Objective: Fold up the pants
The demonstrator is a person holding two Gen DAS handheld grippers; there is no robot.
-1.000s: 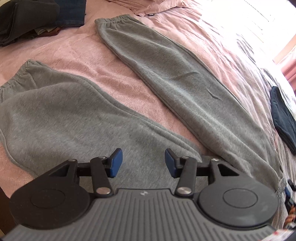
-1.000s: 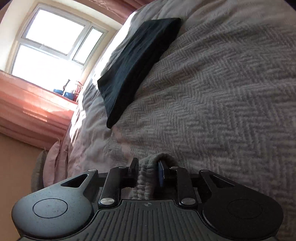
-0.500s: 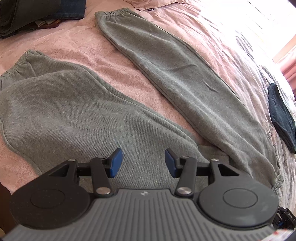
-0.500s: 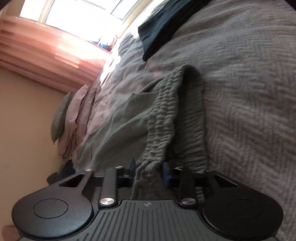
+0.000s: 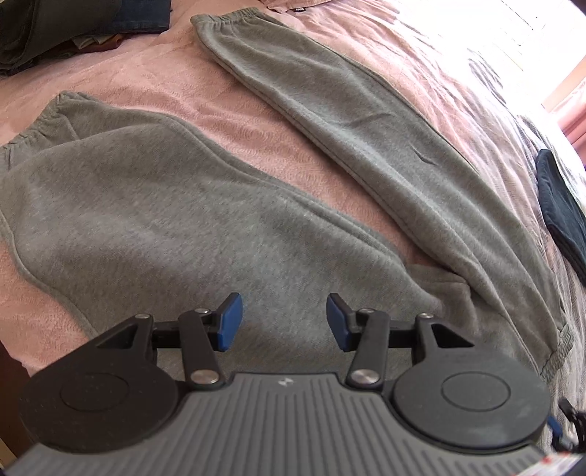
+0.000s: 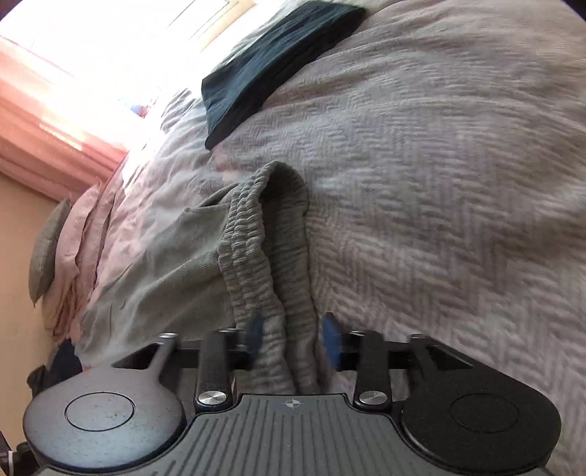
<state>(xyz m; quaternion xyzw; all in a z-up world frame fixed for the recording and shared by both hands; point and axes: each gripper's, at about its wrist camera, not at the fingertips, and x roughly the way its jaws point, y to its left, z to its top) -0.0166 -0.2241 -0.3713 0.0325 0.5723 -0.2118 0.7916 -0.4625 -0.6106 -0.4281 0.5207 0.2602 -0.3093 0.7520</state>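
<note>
Grey sweatpants (image 5: 175,219) lie spread on the bed, both legs stretching away from me and apart in a V; one cuff (image 5: 223,20) is at the top, the other cuff (image 5: 33,128) at the left. My left gripper (image 5: 284,322) hovers open over the near leg with nothing between its blue pads. In the right wrist view the ribbed waistband (image 6: 271,256) lies bunched between the fingers of my right gripper (image 6: 293,337). Its jaws are opening, and the pads stand off the cloth on both sides.
A folded dark garment (image 6: 271,62) lies on the grey herringbone blanket (image 6: 439,183) beyond the waistband, also seen at the right edge as the dark garment (image 5: 560,205). A pile of dark clothes (image 5: 73,25) sits at the top left. Pink curtains (image 6: 40,121) and a bright window are at the left.
My right gripper let go of the waistband: its jaws were shut on the bunched cloth and now stand apart. The waistband was drawn back across the blanket. The left gripper barely moved.
</note>
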